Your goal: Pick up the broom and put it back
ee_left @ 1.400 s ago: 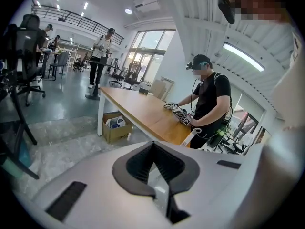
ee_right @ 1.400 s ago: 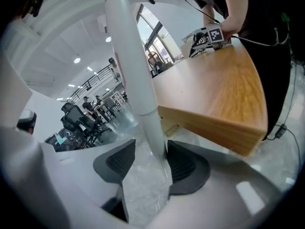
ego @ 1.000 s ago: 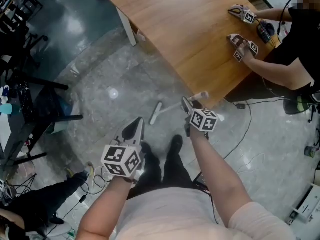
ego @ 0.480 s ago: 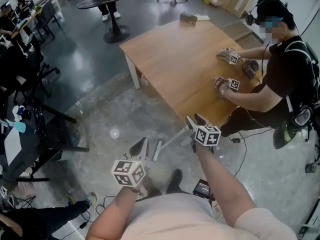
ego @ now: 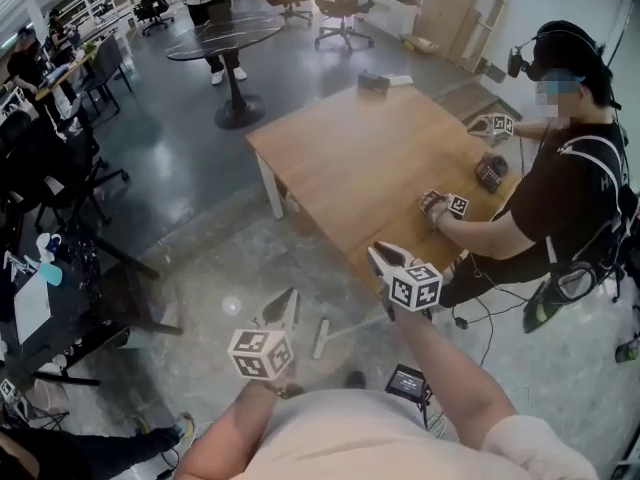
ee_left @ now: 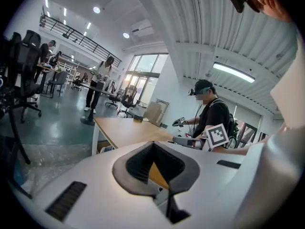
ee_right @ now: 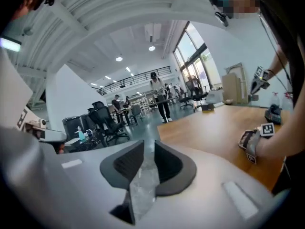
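The broom (ego: pixel 321 338) is white and lies flat on the grey floor, its short head to the left and its thin handle running right toward the table. Both grippers are held up above it, one on each side, and neither touches it. My left gripper (ego: pixel 284 303) points forward with its tips together and nothing held; in the left gripper view the pads meet at the left gripper's tip (ee_left: pixel 153 144). My right gripper (ego: pixel 382 258) hangs near the table's edge. Its jaws are closing, a narrow gap still shows between them at the right gripper's tip (ee_right: pixel 149 144), and nothing is in it.
A wooden table (ego: pixel 370 158) stands ahead. A person (ego: pixel 570 188) sits at its right side with two grippers on it. A round black table (ego: pixel 225 38) and office chairs stand behind, dark chairs (ego: pixel 60 188) at the left. Cables and a dark device (ego: pixel 405 380) lie by my feet.
Both grippers have risen away from the floor and the broom, the right one more. The view has tilted up toward the room. The broom stays where it lay.
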A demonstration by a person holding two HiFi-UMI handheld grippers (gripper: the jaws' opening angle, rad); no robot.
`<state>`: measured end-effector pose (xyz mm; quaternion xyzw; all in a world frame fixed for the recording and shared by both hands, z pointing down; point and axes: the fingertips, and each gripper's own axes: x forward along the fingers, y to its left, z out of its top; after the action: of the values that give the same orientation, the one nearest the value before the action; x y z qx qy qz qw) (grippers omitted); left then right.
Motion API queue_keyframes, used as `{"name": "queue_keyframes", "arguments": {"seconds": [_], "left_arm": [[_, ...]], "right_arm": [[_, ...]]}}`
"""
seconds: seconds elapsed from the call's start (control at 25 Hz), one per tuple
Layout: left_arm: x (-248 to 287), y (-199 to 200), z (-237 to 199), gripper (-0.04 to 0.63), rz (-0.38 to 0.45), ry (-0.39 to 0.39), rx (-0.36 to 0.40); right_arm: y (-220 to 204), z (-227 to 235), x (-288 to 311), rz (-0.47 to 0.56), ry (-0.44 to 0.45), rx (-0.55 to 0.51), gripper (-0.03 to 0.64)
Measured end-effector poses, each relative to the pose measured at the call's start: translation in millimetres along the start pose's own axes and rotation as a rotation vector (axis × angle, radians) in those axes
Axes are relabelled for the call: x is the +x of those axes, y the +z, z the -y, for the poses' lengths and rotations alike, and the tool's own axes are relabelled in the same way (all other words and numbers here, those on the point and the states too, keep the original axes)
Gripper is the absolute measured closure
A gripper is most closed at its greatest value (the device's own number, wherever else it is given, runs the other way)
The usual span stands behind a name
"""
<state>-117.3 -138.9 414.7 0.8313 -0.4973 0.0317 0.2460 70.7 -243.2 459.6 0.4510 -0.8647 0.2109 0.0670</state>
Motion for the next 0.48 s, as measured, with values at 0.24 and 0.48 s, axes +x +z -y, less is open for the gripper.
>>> {"name": "queue_keyframes", "arguments": {"seconds": [0.24, 0.48], "left_arm": [[-0.7, 21.6, -0.6, 0.591, 0.039, 0.006, 0.020], [-7.8, 27.2, 1.4, 0.591, 0.062, 0.011, 0.031]], "right_arm": [[46.4, -78.8, -18.4, 0.093, 0.137, -0.125, 0.614], [64.0, -118.2, -32.3, 0.143, 0.195, -0.158, 0.615]]}}
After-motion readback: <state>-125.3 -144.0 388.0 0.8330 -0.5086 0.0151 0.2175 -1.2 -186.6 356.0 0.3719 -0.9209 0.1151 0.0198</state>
